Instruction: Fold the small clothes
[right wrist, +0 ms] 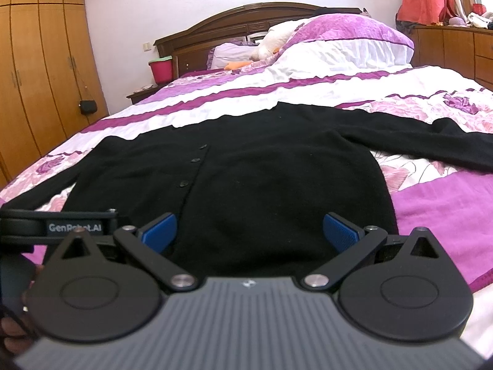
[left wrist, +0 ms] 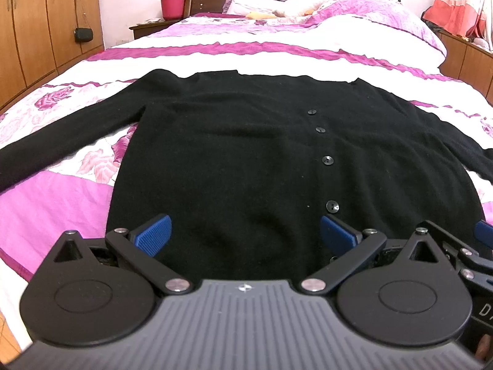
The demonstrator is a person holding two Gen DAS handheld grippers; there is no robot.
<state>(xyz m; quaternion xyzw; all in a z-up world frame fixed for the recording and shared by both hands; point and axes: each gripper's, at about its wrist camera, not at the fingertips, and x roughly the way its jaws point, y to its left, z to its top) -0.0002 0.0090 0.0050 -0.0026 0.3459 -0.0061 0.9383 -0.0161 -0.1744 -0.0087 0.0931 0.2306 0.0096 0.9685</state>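
Note:
A black buttoned cardigan lies spread flat on the bed, both sleeves stretched out sideways. My left gripper is open just above its hem, left of the button row. In the right wrist view the same cardigan fills the middle, and my right gripper is open over the hem on the right half. Nothing is between either pair of blue pads. The hem itself is hidden under the gripper bodies.
The bed carries a pink, purple and white floral quilt, with pillows and a soft toy at the headboard. Wooden wardrobes stand at the left, a nightstand with a red bucket beside the bed. A hand shows at lower left.

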